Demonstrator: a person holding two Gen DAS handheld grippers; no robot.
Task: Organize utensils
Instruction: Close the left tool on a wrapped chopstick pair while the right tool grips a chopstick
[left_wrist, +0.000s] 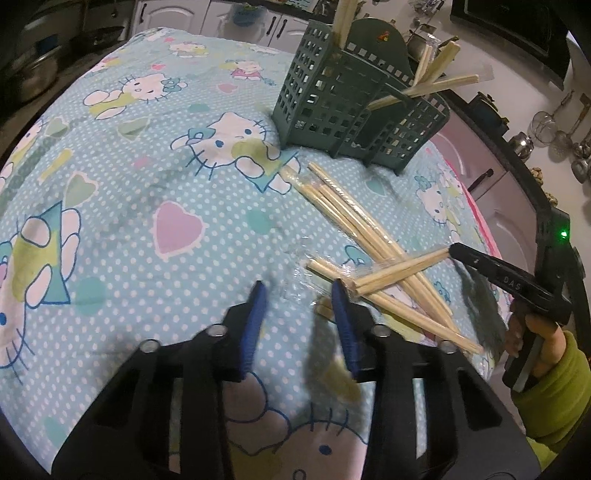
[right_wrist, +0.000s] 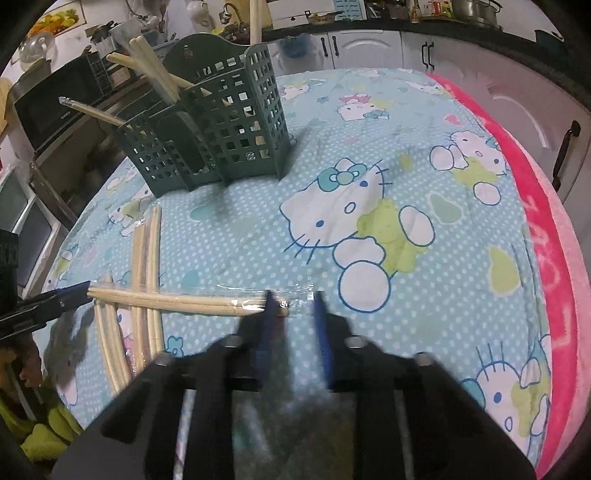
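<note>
A wrapped pair of chopsticks (right_wrist: 184, 301) lies across the top of the loose chopstick pile (left_wrist: 373, 236) on the cartoon-cat cloth (left_wrist: 147, 184) that covers the counter. Its long axis runs from one hand-held gripper to the other, crosswise to the sticks beneath it.

The right hand-held gripper (right_wrist: 295, 304) sits at one end, where the clear wrapper (right_wrist: 295, 297) sticks out past the wooden tips. Its blue fingers (right_wrist: 271, 306) stand a little apart with the film between them, one finger right against the stick tips; I cannot tell whether the pads are actually pressing the plastic. The left hand-held gripper (left_wrist: 299, 299) is at the opposite end, its jaws spread, with crinkled wrapper between them and the stick ends beside its right finger (left_wrist: 341, 306), not clearly pinched.

Both hands are about equally near the pair, each at its own end. The green utensil holder (left_wrist: 351, 107), already carrying several chopsticks (left_wrist: 432, 77), stands beyond the pile, well apart. To my eye the next move is a lift along that shared axis, then a tilt upright toward the holder.
</note>
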